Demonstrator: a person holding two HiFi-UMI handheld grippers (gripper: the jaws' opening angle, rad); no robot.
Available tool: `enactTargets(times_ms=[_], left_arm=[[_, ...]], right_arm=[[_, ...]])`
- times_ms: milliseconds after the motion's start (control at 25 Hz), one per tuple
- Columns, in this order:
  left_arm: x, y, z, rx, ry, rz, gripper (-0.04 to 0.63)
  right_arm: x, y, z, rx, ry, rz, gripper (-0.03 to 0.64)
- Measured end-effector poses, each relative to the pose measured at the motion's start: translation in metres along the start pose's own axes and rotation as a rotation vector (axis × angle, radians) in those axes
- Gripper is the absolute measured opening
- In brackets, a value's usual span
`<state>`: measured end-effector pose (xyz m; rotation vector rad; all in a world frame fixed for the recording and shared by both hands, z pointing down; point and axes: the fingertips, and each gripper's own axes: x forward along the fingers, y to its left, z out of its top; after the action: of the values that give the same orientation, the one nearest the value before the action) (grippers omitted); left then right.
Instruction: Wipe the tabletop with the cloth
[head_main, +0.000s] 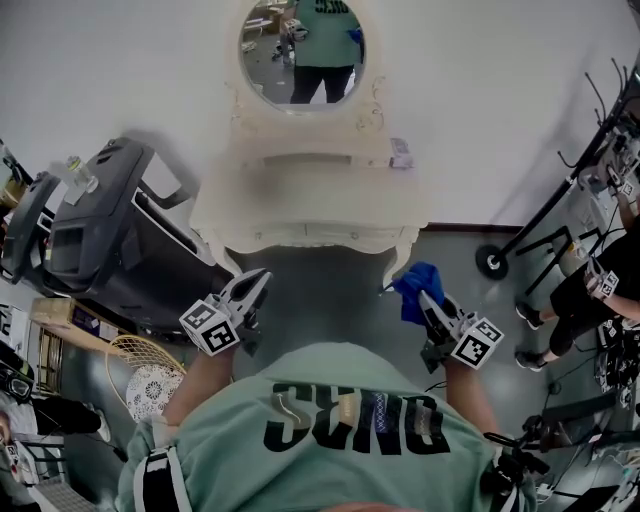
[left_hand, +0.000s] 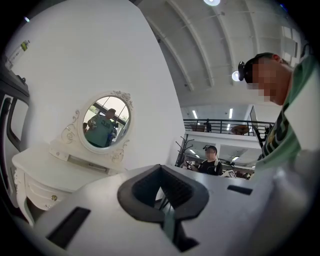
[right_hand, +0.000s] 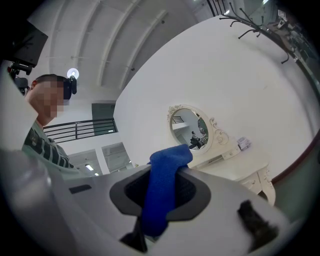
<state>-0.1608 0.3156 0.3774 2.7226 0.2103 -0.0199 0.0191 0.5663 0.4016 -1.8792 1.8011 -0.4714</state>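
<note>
Blue cloth (head_main: 416, 286) hanging off the white dressing table's (head_main: 310, 205) front right corner.
The right gripper (head_main: 427, 302) is clamping it between closed jaws; the left gripper (head_main: 256, 286), jaws together and empty, is hovering near the table's front left.

Large hall staged as a home corner: white dressing table (head_main: 310, 195) with oval mirror (head_main: 302, 50) against a plain wall (head_main: 480, 90), beneath a vaulted ceiling (left_hand: 215, 50) and railed mezzanine (left_hand: 225, 124), coat rack (left_hand: 185, 147) nearby.

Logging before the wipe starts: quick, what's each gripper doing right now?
Left gripper: closed, holding nothing.
Right gripper: closed on the blue cloth.
</note>
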Motion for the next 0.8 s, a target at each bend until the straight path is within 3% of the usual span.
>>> enactTargets(times_ms=[240, 440, 640, 800], left_arm=[[0.03, -0.01, -0.014, -0.018, 0.017, 0.011, -0.003], [0.039, 0.014, -0.016, -0.033, 0.038, 0.026, -0.003], [0.05, 0.073, -0.004, -0.059, 0.037, 0.02, -0.002], [0.065, 0.149, 0.014, -0.079, 0.041, -0.02, -0.002]], right_arm=[[-0.011, -0.031, 0.007, 0.023, 0.022, 0.009, 0.074], [0.012, -0.05, 0.0, 0.05, 0.046, 0.011, 0.074], [0.064, -0.071, -0.005, 0.055, 0.072, -0.013, 0.074], [0.141, -0.085, -0.004, 0.035, 0.079, -0.043, 0.074]])
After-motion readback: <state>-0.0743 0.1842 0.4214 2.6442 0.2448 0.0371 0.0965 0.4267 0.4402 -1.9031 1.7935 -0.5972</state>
